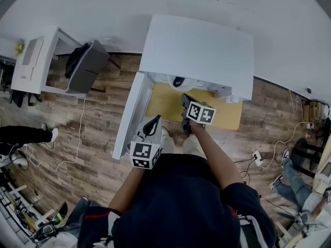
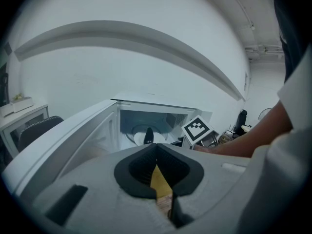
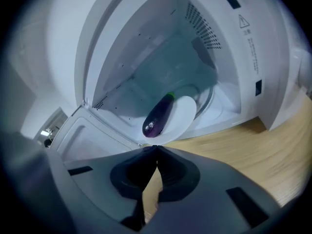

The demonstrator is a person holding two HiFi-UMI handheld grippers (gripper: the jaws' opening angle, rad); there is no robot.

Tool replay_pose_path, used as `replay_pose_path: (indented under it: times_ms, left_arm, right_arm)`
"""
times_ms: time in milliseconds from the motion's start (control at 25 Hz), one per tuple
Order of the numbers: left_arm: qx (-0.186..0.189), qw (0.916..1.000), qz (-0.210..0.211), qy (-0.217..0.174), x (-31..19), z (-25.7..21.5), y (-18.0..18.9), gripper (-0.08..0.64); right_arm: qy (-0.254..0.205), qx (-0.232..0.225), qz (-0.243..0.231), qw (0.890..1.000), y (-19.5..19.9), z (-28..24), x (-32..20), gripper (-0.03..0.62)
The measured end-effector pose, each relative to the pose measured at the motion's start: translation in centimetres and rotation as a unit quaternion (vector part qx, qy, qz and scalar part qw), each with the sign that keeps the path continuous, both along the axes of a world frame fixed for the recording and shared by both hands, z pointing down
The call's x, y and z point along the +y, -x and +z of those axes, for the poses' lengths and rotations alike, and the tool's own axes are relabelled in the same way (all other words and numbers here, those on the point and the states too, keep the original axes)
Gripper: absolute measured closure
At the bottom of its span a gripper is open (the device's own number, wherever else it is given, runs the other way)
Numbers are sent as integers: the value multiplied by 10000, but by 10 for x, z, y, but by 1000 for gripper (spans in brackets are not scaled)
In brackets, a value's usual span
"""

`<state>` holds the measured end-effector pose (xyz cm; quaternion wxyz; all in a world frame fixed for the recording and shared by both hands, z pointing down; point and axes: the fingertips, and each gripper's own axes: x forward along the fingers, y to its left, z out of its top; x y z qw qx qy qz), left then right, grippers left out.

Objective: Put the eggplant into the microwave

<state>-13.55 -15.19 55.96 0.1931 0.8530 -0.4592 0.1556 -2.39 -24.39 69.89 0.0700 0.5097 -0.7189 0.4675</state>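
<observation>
Wooden tabletop [image 3: 243, 145] fronts the open microwave [image 1: 196, 50], where the glossy, slippery but firm eggplant [image 3: 158, 115] lies on a plate [image 3: 186, 117], best pinched mid-body; left gripper [image 2: 156, 146] and right gripper [image 3: 156, 148] both clenched empty.

Left gripper [image 2: 156, 146] and right gripper [image 3: 156, 149]; fingers together, empty

Left gripper [image 2: 156, 147] with jaws pressed together on nothing, facing an open white box-shaped microwave [image 2: 146, 117], its white door [image 2: 95, 135] swung left, a dark elongated eggplant [image 2: 148, 135] on a round white plate [image 2: 139, 138] inside, a black-and-white marker cube [image 2: 196, 129] and a bare forearm [image 2: 243, 141] at right.
</observation>
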Motion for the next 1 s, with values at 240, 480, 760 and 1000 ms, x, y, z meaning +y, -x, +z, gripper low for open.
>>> replay_pose_path:
  times_ms: [240, 480, 760, 1000]
  left_arm:
    - [-12, 10000, -57, 58, 6, 3, 3, 546]
    - [-14, 9999, -43, 124, 8, 7, 4, 546]
    - [8, 9997, -71, 229, 8, 12, 7, 546]
    - [-37, 9996, -147, 230, 2, 11, 13, 546]
  right_arm:
    - [-75, 574, -459, 9973, 11, 2, -3, 580]
    - [-169, 907, -741, 9930, 16, 4, -9, 580]
    - [-42, 971, -725, 9926, 17, 13, -15, 580]
    - [-49, 996, -625, 9931, 14, 12, -26, 580]
